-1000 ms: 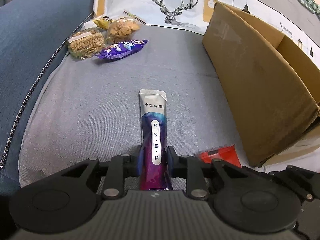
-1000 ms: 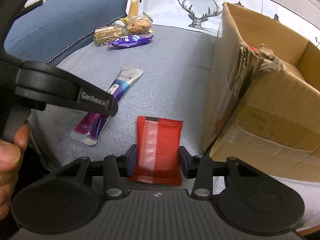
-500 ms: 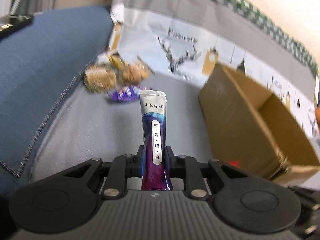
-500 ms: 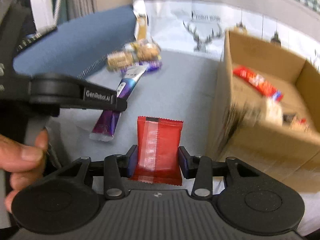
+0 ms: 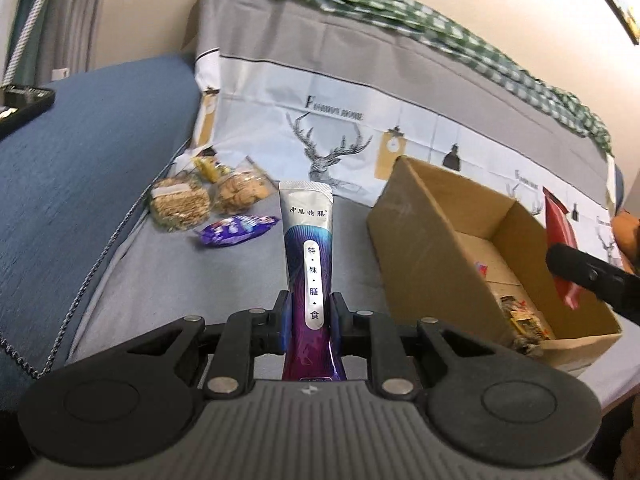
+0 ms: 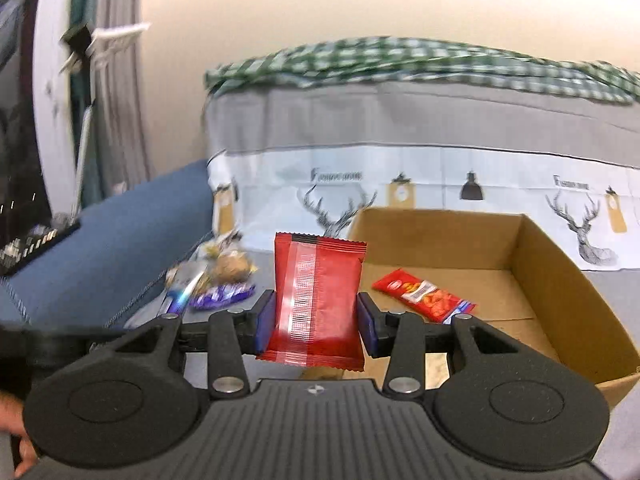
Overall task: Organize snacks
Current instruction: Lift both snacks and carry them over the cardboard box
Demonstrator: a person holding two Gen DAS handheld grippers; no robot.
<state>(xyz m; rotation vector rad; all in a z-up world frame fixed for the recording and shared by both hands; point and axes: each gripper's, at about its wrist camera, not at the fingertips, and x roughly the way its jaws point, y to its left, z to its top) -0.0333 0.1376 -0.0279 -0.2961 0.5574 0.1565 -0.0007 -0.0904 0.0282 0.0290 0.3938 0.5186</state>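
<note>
The left gripper [image 5: 308, 314] is clamped on a tall silver-and-purple sachet [image 5: 310, 264], its blue pads pressing the lower part from both sides, so the pack stands upright in the air above the grey cushion [image 5: 224, 280]. The right gripper [image 6: 316, 322] pinches a red foil packet [image 6: 318, 300] the same way, held upright with its crimped top edge uppermost, in front of the near left corner of the cardboard box [image 6: 560, 272].

That box sits open on the cushion, to the right of the left gripper. On its floor lies a red snack pack [image 6: 424, 294] with a blue end, flat and angled; the left wrist view shows more wrappers at the near end, too small to make out.

The sachet has a silver top with Chinese characters and a white strip of characters running down its purple body. The red packet has a lighter band down its middle.

Further back on the cushion, by the blue armrest [image 5: 92, 152], a little pile waits: a clear bag of oat bars [image 5: 180, 202], a bag of cookies [image 5: 240, 192] just beside it, and a purple wrapper [image 5: 236, 230] in front. Behind stands the deer-print sofa back [image 5: 332, 136], a green checked cloth [image 6: 420, 60] draped on top.
</note>
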